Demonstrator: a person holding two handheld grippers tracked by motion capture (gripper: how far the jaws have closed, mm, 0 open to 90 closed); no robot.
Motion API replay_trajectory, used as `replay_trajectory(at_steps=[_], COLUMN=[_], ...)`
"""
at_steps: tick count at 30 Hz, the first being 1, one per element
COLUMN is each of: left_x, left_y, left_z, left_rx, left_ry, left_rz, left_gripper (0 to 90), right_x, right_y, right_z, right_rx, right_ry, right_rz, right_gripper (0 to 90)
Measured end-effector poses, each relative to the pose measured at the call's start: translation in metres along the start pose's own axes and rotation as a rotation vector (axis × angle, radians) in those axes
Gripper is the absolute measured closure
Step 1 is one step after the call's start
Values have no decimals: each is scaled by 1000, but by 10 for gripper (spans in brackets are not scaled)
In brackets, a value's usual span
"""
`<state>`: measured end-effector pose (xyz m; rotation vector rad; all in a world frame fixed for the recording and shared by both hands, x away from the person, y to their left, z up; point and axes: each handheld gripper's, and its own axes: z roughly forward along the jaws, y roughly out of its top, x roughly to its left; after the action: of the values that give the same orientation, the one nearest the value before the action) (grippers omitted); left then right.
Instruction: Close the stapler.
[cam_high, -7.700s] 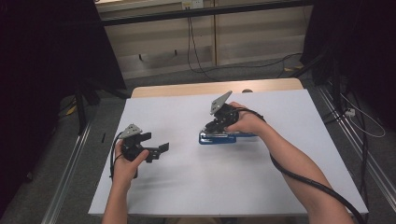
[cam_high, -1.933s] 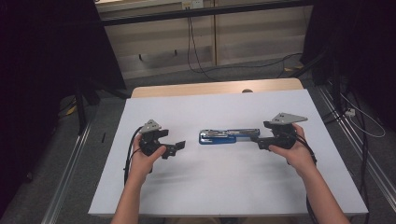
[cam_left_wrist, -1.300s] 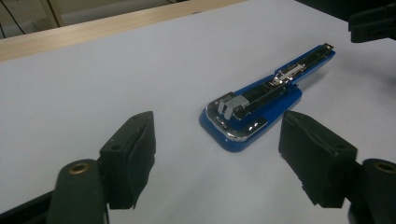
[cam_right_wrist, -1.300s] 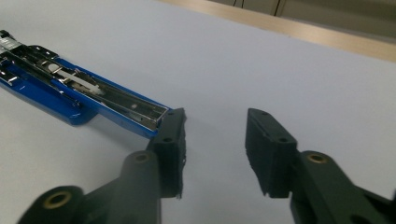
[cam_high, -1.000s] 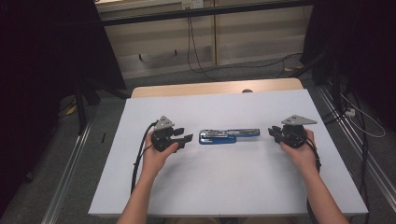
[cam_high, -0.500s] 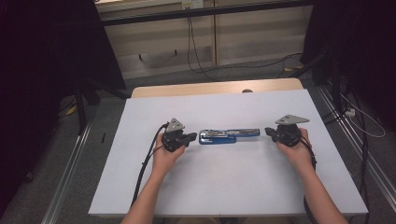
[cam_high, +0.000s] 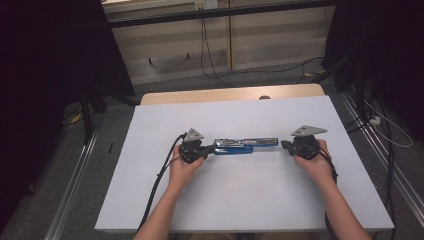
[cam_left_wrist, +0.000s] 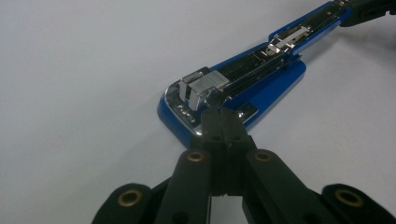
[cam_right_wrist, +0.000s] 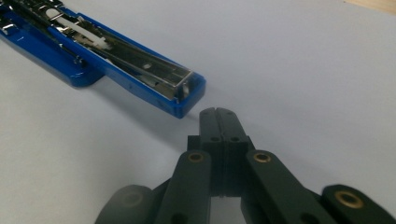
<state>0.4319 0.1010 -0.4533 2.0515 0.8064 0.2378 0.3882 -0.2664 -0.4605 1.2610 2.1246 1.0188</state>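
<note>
**A:** What lay on the table (cam_high: 150, 200)?

**B:** A blue stapler (cam_high: 245, 145), swung fully open so it stretched out flat in one long line. It sat near the middle of the white tabletop, lengthwise between the left and right edges, a little closer to the far edge than the near one. The metal staple channel faced up.

**A:** And the hands?

**B:** A person held one claw at each end of it. The left gripper (cam_left_wrist: 223, 122) had its jaws pressed together with nothing between them, the tips touching the silver plate at the stapler's base end. The right gripper (cam_right_wrist: 218, 119) was closed and empty too, its tips just beside the other blue end, with a sliver of table between them.

**A:** Why closed?

**B:** My guess is that shut jaws make a firm blunt point for pushing. With one claw at each end, the stapler looked braced on the left and ready to be nudged or folded from the right.

**A:** Anything else nearby?

**B:** Only bare tabletop around it.
</note>
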Motion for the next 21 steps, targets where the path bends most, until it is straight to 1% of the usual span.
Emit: replay_trajectory(at_steps=[4, 11, 13, 16, 17, 21], left_x=[-1, -1, -1, 0, 0, -1], left_y=[-1, -1, -1, 0, 0, 1], left_z=[2, 2, 2, 2, 2, 2], left_rx=[1, -2, -5, -10, -10, -8], left_ry=[7, 12, 12, 8, 7, 9], left_rz=[10, 9, 2, 0, 7, 11], left_gripper=[900, 900, 900, 900, 900, 900], right_x=[3, 3, 4, 4, 4, 6], right_y=[2, 1, 0, -1, -1, 0], right_z=[1, 2, 3, 5, 6, 7], right_rx=[16, 24, 35, 40, 39, 36], right_ry=[7, 21, 21, 37, 38, 42], right_rz=[-16, -19, -19, -16, -18, -20], right_gripper=[900, 900, 900, 900, 900, 900])
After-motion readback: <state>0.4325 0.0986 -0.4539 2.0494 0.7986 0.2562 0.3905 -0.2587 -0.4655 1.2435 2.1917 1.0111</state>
